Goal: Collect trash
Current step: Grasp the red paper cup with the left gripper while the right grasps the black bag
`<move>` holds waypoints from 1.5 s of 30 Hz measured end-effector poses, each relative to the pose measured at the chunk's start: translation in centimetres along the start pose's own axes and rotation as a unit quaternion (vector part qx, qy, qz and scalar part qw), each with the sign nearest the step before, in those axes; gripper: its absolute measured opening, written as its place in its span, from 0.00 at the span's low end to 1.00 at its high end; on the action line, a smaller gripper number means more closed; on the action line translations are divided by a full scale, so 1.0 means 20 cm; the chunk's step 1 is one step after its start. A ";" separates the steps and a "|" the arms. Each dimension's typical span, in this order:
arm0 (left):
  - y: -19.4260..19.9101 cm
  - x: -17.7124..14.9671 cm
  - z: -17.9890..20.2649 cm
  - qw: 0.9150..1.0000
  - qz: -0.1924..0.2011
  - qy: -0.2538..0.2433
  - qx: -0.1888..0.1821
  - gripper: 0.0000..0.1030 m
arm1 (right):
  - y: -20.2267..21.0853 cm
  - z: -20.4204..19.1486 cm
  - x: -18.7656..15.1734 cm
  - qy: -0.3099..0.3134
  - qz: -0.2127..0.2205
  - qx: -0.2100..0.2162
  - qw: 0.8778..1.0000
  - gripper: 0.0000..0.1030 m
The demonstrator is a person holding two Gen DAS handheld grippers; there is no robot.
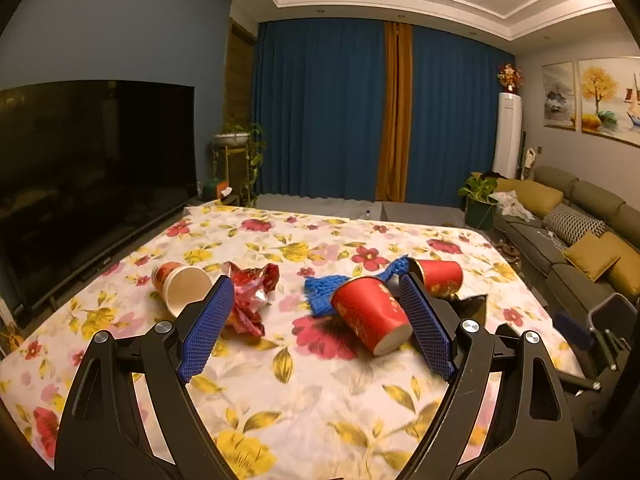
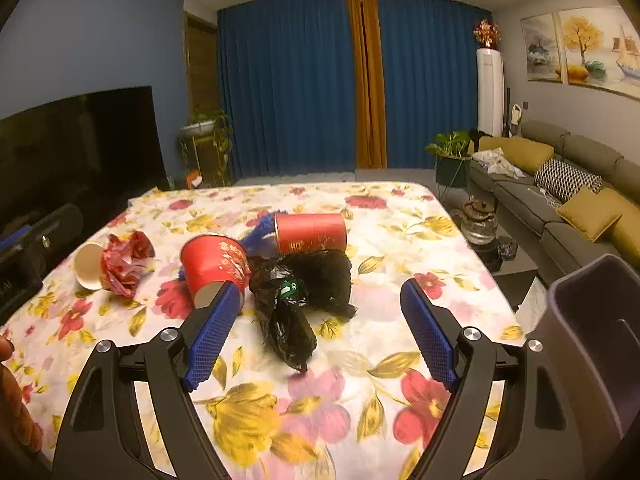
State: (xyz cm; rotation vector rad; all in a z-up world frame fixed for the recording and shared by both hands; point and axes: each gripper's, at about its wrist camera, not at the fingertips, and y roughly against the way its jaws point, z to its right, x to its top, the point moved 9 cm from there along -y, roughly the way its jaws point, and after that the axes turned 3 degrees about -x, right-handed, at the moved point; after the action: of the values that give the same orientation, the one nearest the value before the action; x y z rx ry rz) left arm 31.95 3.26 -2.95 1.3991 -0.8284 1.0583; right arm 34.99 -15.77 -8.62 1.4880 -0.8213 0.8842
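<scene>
Blue-padded and spread wide, my left gripper [image 1: 316,312] and right gripper [image 2: 316,316] both hang empty over the floral tablecloth [image 2: 360,360]. Beyond my right one lies the black plastic bag [image 2: 296,300]; farther off, tipped red cups [image 1: 372,316] and crumpled wrapper [image 1: 252,296].

Bare tablecloth [image 2: 280,420] near side, littered middle, bin [image 2: 592,332] perhaps blocking right
</scene>
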 end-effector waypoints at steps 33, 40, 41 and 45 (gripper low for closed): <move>-0.32 -0.25 -0.02 0.997 -0.070 0.018 -0.020 0.81 | -0.21 -0.07 -0.04 0.030 -0.066 0.061 0.996 0.08; -0.36 -0.25 0.07 0.996 -0.080 0.015 -0.022 0.81 | -0.05 0.05 0.09 -0.002 -0.006 0.053 0.999 0.08; -0.36 -0.24 0.10 0.997 -0.081 0.009 -0.019 0.81 | -0.04 0.06 0.10 -0.006 -0.002 0.054 0.999 0.08; -0.43 -0.24 0.21 0.995 -0.097 0.009 -0.027 0.81 | -0.01 0.12 0.13 -0.023 0.007 0.056 0.998 0.08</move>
State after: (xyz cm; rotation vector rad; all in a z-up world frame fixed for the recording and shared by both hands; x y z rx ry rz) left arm 38.82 -0.34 -10.27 1.3924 -0.6865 0.8923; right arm 36.61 -18.09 -6.47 1.6083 -0.8284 0.9217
